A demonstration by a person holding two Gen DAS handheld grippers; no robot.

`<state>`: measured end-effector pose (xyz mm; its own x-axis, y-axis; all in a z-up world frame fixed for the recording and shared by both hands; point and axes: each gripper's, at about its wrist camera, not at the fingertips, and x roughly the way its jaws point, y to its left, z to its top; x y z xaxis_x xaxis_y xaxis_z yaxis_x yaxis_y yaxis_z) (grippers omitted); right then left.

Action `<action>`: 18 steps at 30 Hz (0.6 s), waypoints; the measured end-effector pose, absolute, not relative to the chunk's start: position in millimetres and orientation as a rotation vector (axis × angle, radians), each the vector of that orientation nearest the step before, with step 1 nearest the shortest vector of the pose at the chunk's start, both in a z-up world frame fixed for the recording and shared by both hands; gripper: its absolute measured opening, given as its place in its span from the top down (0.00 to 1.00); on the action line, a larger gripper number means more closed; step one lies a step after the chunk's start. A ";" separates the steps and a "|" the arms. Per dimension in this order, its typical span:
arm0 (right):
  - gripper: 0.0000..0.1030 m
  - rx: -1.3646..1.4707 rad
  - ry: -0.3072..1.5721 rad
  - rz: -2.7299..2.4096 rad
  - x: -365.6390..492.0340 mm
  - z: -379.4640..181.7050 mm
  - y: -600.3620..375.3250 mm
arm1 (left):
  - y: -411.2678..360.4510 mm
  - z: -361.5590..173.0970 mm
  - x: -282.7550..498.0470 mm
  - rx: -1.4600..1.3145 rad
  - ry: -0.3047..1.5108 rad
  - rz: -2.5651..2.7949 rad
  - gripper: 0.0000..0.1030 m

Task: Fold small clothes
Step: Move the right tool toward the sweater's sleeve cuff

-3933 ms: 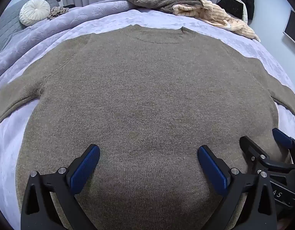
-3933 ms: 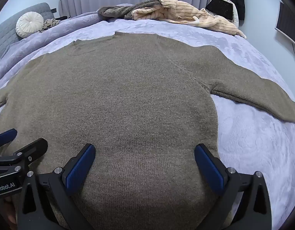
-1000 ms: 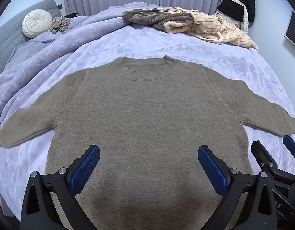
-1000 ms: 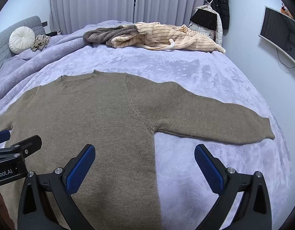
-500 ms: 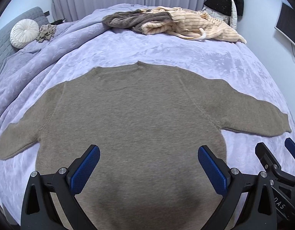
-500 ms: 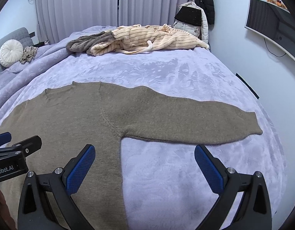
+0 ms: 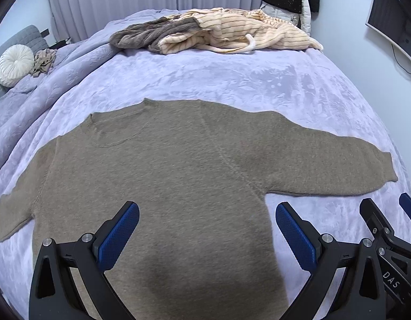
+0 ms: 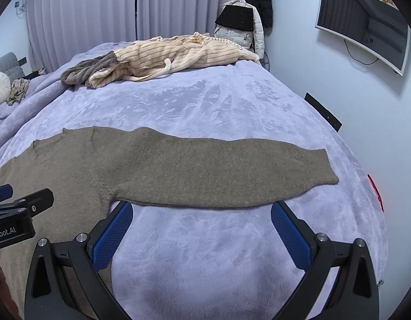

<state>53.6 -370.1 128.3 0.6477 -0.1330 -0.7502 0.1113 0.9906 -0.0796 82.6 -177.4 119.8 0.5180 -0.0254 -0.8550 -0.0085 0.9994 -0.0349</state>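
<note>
A brown knit sweater (image 7: 165, 176) lies flat on the lilac bed, neck away from me, both sleeves spread out. My left gripper (image 7: 206, 229) is open and empty above the sweater's lower body. My right gripper (image 8: 201, 229) is open and empty above bare blanket, just below the right sleeve (image 8: 218, 173), whose cuff (image 8: 325, 168) points right. The right gripper also shows at the left wrist view's right edge (image 7: 386, 229), and the left gripper at the right wrist view's left edge (image 8: 16, 210).
A heap of cream striped and grey clothes (image 7: 218, 32) lies at the bed's far end. A round white cushion (image 7: 14, 65) sits far left. Jackets (image 8: 242, 24) hang at the back. A wall screen (image 8: 362, 26) is at right. The bed's right edge (image 8: 376, 194) is close.
Both grippers have pulled back and up from the sweater and swung right. The right gripper now looks over the right sleeve instead of the body. Both stayed open.
</note>
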 end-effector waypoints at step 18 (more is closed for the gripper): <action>0.00 0.017 0.861 -0.220 75.7 117.6 -448.7 | -252.1 105.2 114.7 0.051 1.039 -0.053 0.00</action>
